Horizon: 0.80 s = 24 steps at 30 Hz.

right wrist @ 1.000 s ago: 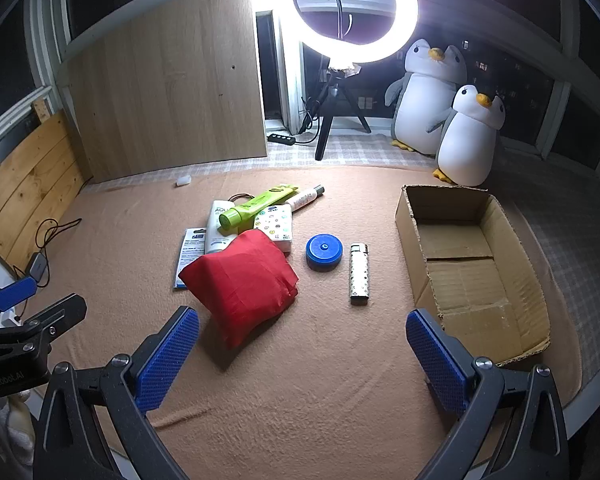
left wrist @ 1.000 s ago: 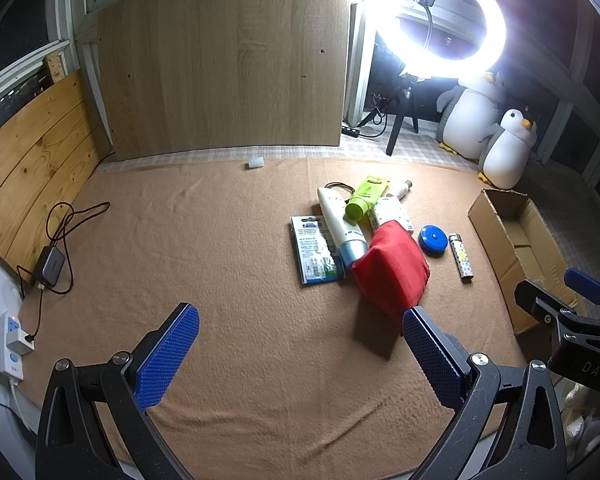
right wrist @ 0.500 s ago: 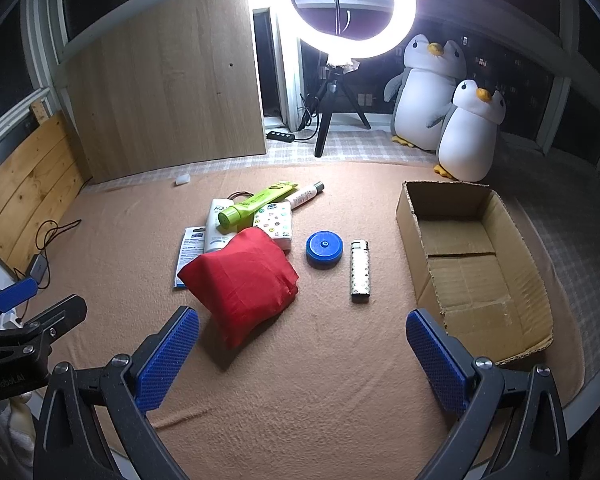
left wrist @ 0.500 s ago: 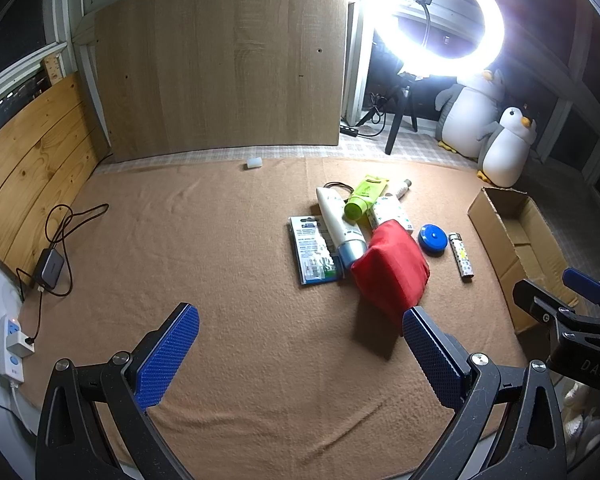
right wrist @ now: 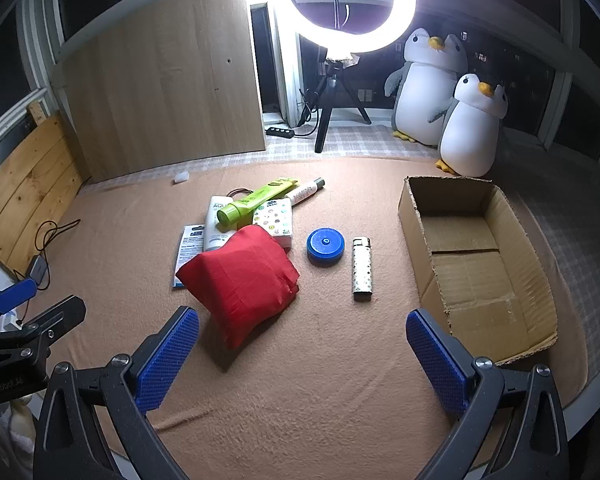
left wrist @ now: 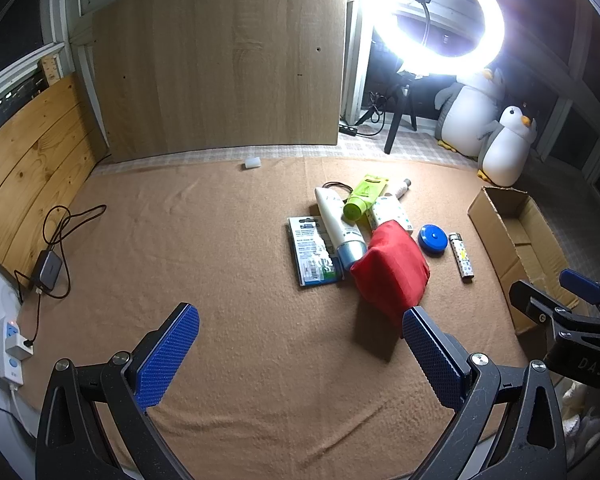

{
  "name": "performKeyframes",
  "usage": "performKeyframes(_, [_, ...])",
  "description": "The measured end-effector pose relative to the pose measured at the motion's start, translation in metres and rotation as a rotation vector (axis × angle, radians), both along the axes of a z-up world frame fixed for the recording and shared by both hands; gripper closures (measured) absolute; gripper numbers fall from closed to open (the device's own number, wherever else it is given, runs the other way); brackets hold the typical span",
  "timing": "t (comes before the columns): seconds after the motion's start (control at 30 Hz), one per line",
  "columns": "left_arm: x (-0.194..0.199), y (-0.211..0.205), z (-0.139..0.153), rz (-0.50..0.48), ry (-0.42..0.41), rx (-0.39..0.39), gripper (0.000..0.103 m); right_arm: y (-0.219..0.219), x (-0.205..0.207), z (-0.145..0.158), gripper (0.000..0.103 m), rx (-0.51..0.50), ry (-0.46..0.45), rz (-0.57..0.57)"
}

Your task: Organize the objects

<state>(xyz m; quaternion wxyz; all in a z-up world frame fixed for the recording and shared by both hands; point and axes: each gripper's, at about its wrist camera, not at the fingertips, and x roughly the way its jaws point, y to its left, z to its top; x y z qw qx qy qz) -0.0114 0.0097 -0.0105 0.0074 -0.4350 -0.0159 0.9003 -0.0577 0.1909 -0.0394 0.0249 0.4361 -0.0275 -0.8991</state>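
A pile of small items lies mid-blanket: a red pouch (right wrist: 242, 272) (left wrist: 392, 268), a green tube (right wrist: 256, 201), a white tube (left wrist: 338, 224), a patterned tissue pack (right wrist: 275, 216), a flat blue-white packet (left wrist: 312, 254), a blue round tin (right wrist: 325, 246) (left wrist: 433, 237) and a patterned lighter (right wrist: 362, 269) (left wrist: 462, 256). An open cardboard box (right wrist: 472, 256) (left wrist: 516, 236) stands to the right of them. My left gripper (left wrist: 300, 354) hovers open, short of the pile. My right gripper (right wrist: 302, 360) is open too, nearer the pouch and box, holding nothing.
A ring light on a tripod (right wrist: 332, 80) and two plush penguins (right wrist: 456, 108) stand behind the blanket. A wooden board (left wrist: 220, 60) leans at the back. A charger, cable (left wrist: 52, 248) and power strip (left wrist: 14, 344) lie at the left edge.
Both views have shifted very slightly; the right gripper has edged a little forward. No object has moved and both grippers stay open.
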Motion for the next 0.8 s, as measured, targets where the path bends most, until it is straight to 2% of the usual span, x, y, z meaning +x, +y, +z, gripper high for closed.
performKeyframes(0.47, [-0.016,0.0,-0.01,-0.008,-0.023,0.006,0.0,0.006,-0.012,-0.006,0.001,-0.042,-0.008,0.017])
performKeyframes(0.8, [-0.044,0.009,-0.034,-0.041,-0.057,0.02,0.0,0.023,-0.046,-0.029,0.001,-0.172,-0.081,0.043])
